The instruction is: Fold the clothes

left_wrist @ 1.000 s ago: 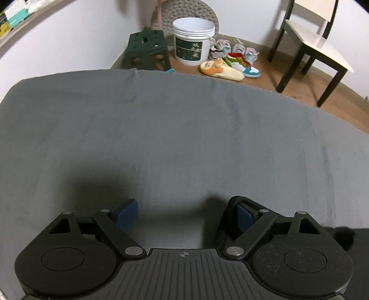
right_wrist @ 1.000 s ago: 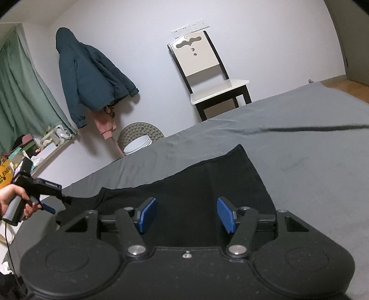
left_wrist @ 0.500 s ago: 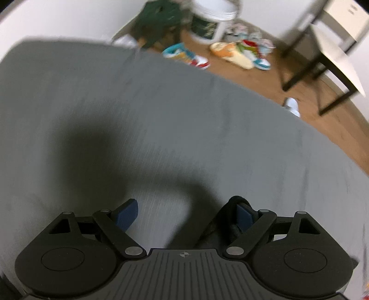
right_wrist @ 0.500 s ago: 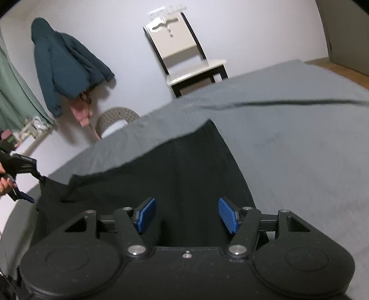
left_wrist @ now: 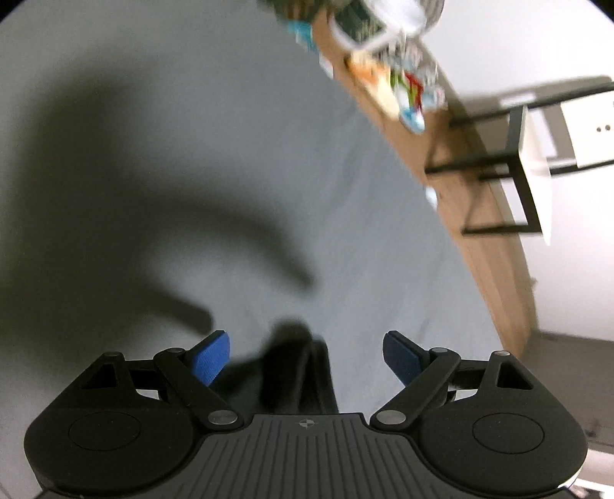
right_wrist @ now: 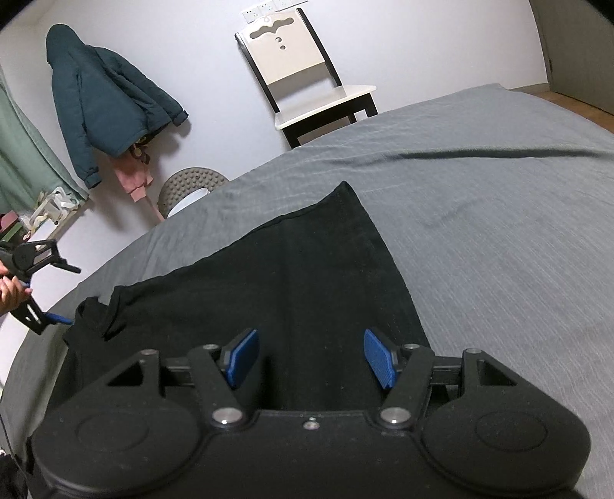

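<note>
A black garment (right_wrist: 307,268) lies spread flat on the grey bed (right_wrist: 499,230), with its left corner rumpled. My right gripper (right_wrist: 311,359) hovers open just over the garment's near edge, nothing between its blue pads. In the right wrist view my left gripper (right_wrist: 34,291) sits at the far left in a person's hand (right_wrist: 9,291), its tip at that rumpled corner. The left wrist view is blurred: the left gripper (left_wrist: 307,357) is open, and a dark fold of the garment (left_wrist: 295,376) lies loose between its fingers.
A white chair with black legs (right_wrist: 307,96) stands beyond the bed, and a dark teal jacket (right_wrist: 103,99) hangs on the wall. A bucket (left_wrist: 364,27) and shoes (left_wrist: 410,92) sit on the wooden floor past the bed's edge. A green curtain (right_wrist: 19,153) hangs at left.
The left wrist view has swung and tilted sharply with motion blur. The dark fold that clung to the left gripper's right finger now lies between the fingers. The right gripper shifted only slightly.
</note>
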Demonstrator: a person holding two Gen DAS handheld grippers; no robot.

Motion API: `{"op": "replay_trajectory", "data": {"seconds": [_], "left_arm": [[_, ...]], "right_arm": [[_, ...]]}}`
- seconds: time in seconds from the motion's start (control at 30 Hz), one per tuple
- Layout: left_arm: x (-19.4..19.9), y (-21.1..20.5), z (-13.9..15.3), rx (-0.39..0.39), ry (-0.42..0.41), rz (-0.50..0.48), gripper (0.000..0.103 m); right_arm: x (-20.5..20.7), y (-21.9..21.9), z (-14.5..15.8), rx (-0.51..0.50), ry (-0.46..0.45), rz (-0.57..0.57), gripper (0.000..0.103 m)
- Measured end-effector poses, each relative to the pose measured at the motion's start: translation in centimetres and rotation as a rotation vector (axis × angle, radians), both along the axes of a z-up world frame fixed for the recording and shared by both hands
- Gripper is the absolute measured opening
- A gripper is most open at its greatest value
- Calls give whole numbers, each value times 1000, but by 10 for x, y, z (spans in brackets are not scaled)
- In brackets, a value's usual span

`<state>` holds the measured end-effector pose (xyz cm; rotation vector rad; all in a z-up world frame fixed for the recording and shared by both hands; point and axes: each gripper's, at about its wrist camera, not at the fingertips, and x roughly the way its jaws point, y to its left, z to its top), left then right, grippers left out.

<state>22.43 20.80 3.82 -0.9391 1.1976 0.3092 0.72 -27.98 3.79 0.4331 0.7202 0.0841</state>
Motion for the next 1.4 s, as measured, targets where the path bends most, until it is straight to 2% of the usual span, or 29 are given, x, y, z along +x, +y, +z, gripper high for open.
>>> {"op": "replay_trajectory", "data": {"seconds": [0.03,0.13,0.2,0.27,0.33,0.43,0.47,0.53,0.63,0.67,0.77,0.83,0.9,0.97,1.03,1.07,1.13,1.33,1.4], "left_arm": [[0,1,5,69,-11,-30,88],[-3,-9,22,278,-32,-231,88],[-22,-19,30,410,-84,-349,88],[-49,-27,36,514,-195,-405,87],[-72,-30,31,562,-296,-426,87],[-71,-36,10,567,-305,-467,86],[-70,-38,2,568,-306,-480,75],[-67,-33,-9,506,-288,-452,61],[-67,-15,-19,378,-332,-376,60],[-66,-12,-18,339,-372,-369,60],[-62,-12,-26,274,-385,-381,60],[-61,-18,-33,296,-376,-416,59],[-62,-24,-36,314,-369,-447,49],[-62,-27,-36,297,-363,-468,22],[-69,-31,-31,280,-362,-491,16],[-78,-34,-25,287,-366,-505,8],[-82,-38,-22,315,-361,-509,8],[-108,-23,-5,367,-333,-363,7],[-118,-21,-1,395,-324,-364,7]], "right_arm": [[0,0,0,0,-1,1,60],[-1,-1,1,-3,-10,2,60],[-4,-2,4,-9,-25,0,60],[-6,-3,7,-13,-38,-6,60],[-8,-4,8,-12,-43,-15,60],[-9,-4,8,-9,-37,-21,60],[-9,-3,8,-11,-37,-21,60],[-8,-3,7,-17,-35,-19,60],[-6,-2,6,-26,-32,-15,60],[-6,-2,6,-29,-31,-14,60],[-4,-1,5,-37,-29,-11,60],[-3,0,4,-41,-28,-8,60],[-3,2,4,-46,-28,-3,60],[-3,3,5,-50,-29,2,60],[-3,4,5,-53,-29,8,60],[-2,4,5,-52,-29,9,60],[-2,4,5,-50,-29,9,60],[-3,3,5,-45,-32,7,60],[-3,3,6,-43,-34,6,60]]}}
